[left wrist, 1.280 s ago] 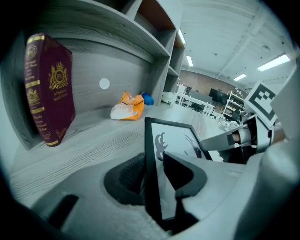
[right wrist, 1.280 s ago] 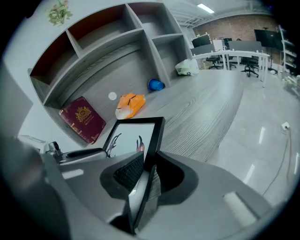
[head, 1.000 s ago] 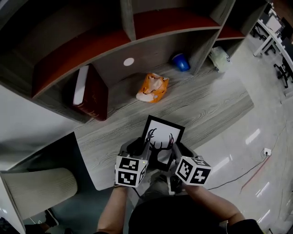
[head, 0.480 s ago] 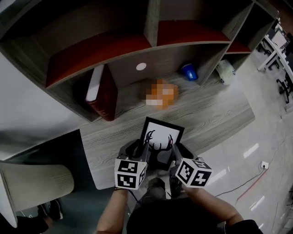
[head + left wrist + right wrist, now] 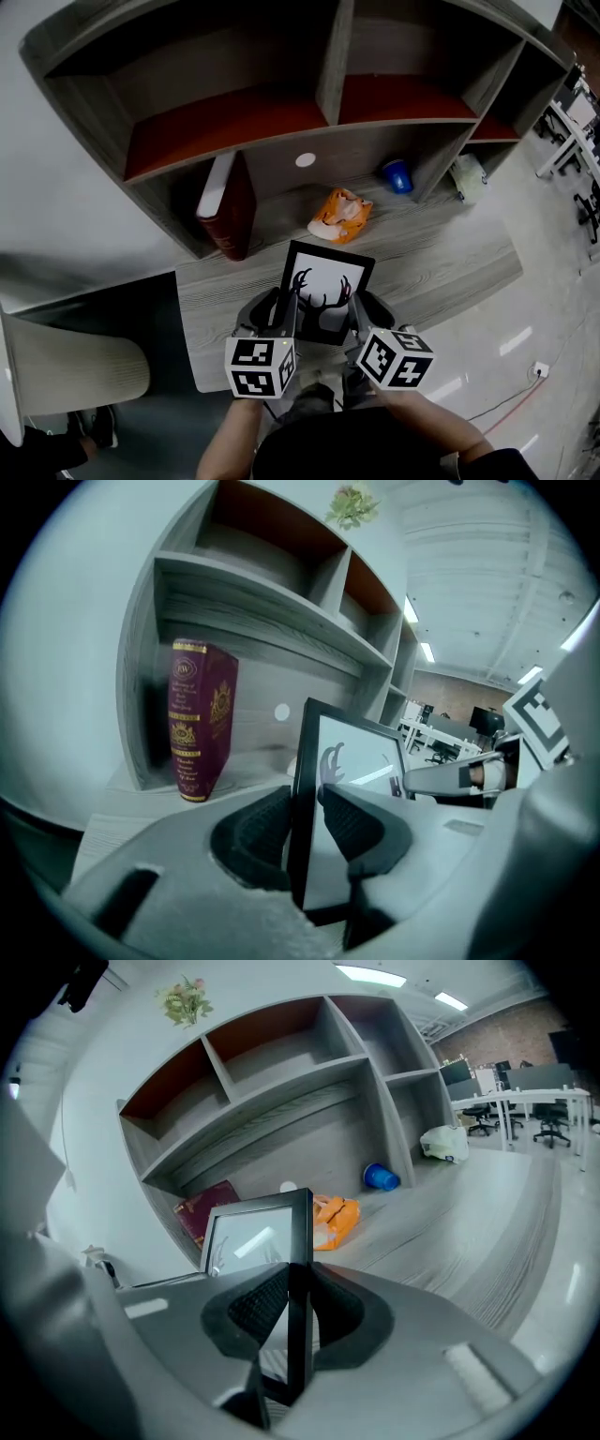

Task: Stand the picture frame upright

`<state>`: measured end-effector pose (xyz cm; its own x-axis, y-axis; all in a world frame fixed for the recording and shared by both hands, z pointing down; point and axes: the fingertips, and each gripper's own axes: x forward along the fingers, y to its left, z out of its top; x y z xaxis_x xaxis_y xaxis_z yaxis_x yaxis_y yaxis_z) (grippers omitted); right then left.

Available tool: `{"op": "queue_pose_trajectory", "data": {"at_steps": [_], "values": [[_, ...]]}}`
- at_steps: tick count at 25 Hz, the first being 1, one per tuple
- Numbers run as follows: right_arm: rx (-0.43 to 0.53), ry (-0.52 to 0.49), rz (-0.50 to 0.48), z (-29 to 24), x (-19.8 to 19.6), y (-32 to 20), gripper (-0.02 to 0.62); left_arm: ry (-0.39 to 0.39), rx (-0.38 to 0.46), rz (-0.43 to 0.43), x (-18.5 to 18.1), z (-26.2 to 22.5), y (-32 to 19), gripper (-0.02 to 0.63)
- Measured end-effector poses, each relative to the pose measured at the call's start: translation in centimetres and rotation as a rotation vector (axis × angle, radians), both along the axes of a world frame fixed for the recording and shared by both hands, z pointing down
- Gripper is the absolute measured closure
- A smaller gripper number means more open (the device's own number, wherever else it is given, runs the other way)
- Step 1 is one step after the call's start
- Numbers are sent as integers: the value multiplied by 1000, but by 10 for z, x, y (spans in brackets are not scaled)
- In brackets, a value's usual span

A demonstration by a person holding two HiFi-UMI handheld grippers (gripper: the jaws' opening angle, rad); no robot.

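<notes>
Grey wood-grain shelving unit (image 5: 334, 66) with red-brown back panels, standing at the far side of the desk and walling off the space where the frame can go. Grey wood-grain desk top (image 5: 450, 248), its near part bare, which is likely why the work happens there. Tall maroon hardback book (image 5: 234, 211) with gilt lettering, upright under the lowest shelf, well left of the frame. Black rectangular picture frame (image 5: 323, 291) holding a white sheet printed with a black antlered-deer silhouette; glazed, since it throws back ceiling light; thin in profile. It is held over the near part of the desk, between the two grippers, its picture side towards the person and close to upright. Whether its lower edge touches the desk cannot be told. Orange fox-shaped soft toy (image 5: 341, 215), lying just beyond the frame's top edge. Left gripper (image 5: 307, 825), jaws have just been closing and now clamp the frame's left side low down. Right gripper (image 5: 292, 1309), pads pressed on the right side at a matching height; a grip on each side presumably keeps the thin frame from twisting as it is tipped up. Small blue cup (image 5: 397, 175), far right under the shelf, clear of the work.
</notes>
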<state>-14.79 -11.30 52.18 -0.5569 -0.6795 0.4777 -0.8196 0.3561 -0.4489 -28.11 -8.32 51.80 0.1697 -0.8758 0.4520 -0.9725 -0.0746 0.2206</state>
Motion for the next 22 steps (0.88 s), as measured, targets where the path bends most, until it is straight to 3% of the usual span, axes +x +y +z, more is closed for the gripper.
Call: {"op": "queue_pose_trajectory", "data": {"at_steps": [9,22], "values": [[108,-30,-6,-41,10,-29,534,-1,120,-11,9,-46,-24,522],[306,-37,6,-114,44,-71,522,9,221,41,45,-95,-59,529]]}}
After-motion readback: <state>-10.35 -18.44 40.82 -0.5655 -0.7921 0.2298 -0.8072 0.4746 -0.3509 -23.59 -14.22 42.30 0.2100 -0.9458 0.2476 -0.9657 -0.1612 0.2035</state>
